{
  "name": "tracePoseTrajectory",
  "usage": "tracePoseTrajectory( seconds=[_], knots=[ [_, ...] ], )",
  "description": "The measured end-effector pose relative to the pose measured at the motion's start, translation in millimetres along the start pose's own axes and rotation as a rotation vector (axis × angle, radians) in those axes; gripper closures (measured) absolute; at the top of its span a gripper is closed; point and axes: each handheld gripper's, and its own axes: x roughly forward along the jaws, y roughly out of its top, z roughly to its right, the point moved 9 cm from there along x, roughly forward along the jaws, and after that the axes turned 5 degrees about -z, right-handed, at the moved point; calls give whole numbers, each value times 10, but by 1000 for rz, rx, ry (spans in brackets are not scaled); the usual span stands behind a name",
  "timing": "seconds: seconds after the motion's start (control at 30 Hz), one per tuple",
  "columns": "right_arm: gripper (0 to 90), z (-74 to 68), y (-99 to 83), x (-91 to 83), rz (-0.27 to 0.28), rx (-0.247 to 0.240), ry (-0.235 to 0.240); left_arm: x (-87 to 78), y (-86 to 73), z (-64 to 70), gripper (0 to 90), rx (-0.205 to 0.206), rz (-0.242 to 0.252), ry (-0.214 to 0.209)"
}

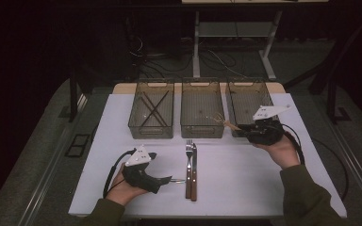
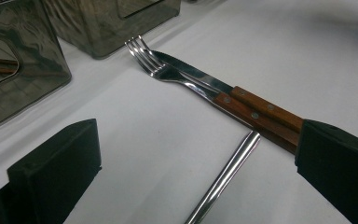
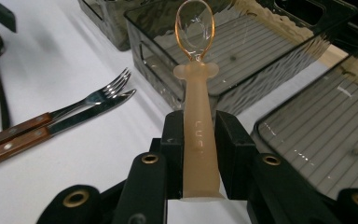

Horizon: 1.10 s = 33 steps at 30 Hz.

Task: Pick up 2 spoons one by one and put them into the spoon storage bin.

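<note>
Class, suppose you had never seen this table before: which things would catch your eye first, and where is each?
First, the pale orange plastic spoon clamped in the right gripper, held over the middle bin. Next, the wooden-handled fork and knife lying side by side at the table's centre. The left gripper stands open beside them, over a metal spoon handle.

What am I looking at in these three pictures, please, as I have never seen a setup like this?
A person sits at a white table and holds a hand tool in each hand. Each tool has two black fingers that pinch things. One picture is taken from above; the other two come from small cameras riding on the tools. The right gripper is shut on a pale plastic spoon, held over three bins. The left gripper is open, its fingers either side of a metal handle. A fork and a knife, both wooden-handled, lie side by side on the table. The left bin holds thin sticks, hard to make out.
</note>
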Motion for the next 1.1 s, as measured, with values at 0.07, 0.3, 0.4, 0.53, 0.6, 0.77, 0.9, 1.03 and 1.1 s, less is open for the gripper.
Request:
tracePoseTrajectory(
  seconds=[0.07, 0.3, 0.4, 0.53, 0.6, 0.77, 0.9, 1.03, 1.1],
  knots=[
    [740, 6, 67, 53, -11, -8, -5, 9, -4, 2, 0, 1, -4, 1],
    [739, 86, 295, 220, -30, 0, -16, 4, 3, 7, 0, 9, -1, 0],
    [738, 127, 382, 297, -35, 12, -12, 3, 9, 14, 0, 6, 3, -2],
    [738, 195, 468, 405, -47, 37, -25, -5, 22, 21, 0, -2, 16, -4],
    [737, 217, 511, 463, -43, 47, -17, -2, 21, 22, 0, -4, 16, -5],
    [737, 239, 567, 618, -55, 78, -3, 3, 27, 32, 0, -4, 20, -9],
    [736, 226, 583, 736, -64, 98, 8, 3, 26, 33, 0, -5, 20, -11],
    [735, 212, 561, 857, -88, 101, 15, 0, 28, 38, 0, -4, 21, -13],
    [734, 213, 548, 906, -101, 109, 13, 3, 27, 38, 0, -2, 19, -15]
  ],
)
